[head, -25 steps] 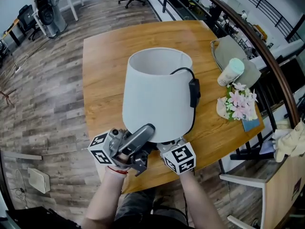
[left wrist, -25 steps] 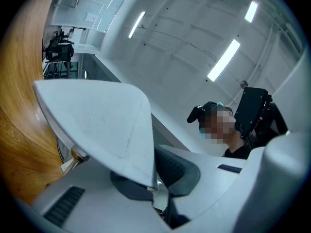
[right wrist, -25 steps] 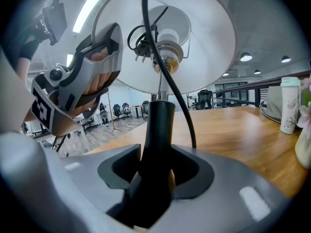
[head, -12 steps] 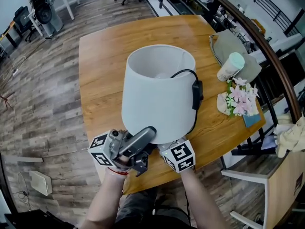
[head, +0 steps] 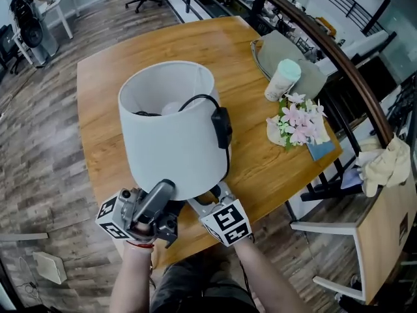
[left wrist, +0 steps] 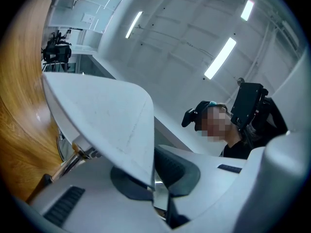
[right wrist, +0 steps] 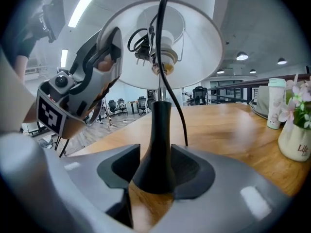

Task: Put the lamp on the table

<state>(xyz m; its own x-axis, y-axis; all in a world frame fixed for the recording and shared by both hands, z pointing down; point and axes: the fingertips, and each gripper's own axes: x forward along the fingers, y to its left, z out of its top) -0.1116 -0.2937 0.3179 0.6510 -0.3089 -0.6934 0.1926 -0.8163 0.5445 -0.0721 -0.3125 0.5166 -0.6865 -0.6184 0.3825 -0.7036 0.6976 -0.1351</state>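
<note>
The boxy grey metal left gripper (head: pixel 164 189) carried a cube of black-and-white square markers (head: pixel 112 217) at the lower left of the head view. The matching right gripper (head: pixel 210 197) bore a second marker cube (head: pixel 227 223). Their pale grey jaws had dark ribbed pads (right wrist: pixel 187 166) (plain in the right gripper view). A thin red wristband (head: pixel 139 244) ringed the left wrist, and dark grey clothing (head: pixel 195 285) showed at the bottom edge.

Bright and even all round, lit from overhead. Blown out white at the ceiling strip lights (left wrist: pixel 221 57). Soft sheen on the table (head: pixel 215 44). Backlit and pale at the lamp (right wrist: pixel 194 47). Heavy fisheye bending, black corners in both gripper views; blurred up close.
</note>
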